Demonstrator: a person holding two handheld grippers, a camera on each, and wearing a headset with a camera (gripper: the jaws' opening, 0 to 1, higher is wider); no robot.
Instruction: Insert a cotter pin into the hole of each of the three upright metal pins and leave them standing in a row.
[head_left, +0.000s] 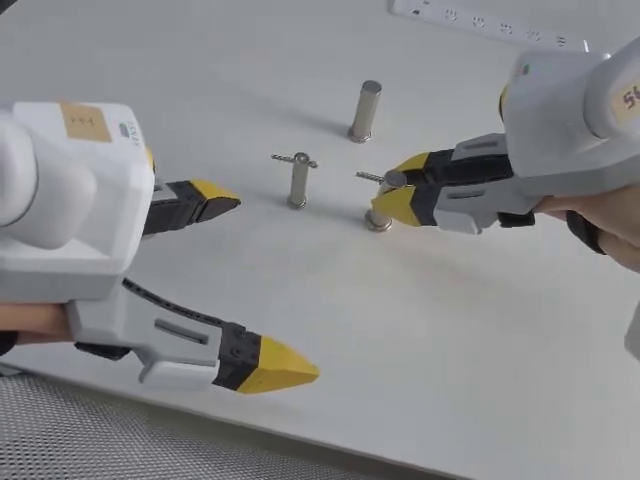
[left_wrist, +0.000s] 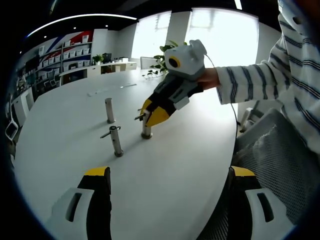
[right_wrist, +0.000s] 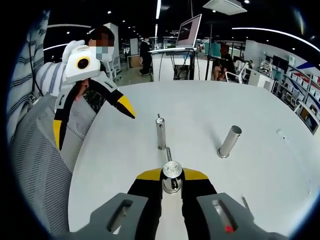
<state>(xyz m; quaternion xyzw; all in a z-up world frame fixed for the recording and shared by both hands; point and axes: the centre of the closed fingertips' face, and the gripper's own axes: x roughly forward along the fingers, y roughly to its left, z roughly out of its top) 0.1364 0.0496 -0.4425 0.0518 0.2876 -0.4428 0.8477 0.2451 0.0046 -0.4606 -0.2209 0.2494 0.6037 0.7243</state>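
Your right gripper pinches the nearest metal pin, cotter pin poking through, mid-table; your left gripper hovers, jaws spread, over open tabletop by the near edge.

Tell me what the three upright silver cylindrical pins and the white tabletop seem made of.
Far pin, middle pin and near pin: seemingly steel or similar metal, brushed silver, with bright streaks along their sides. White tabletop: smooth, matte, faint soft reflections; perhaps laminate or painted board, unclear which.
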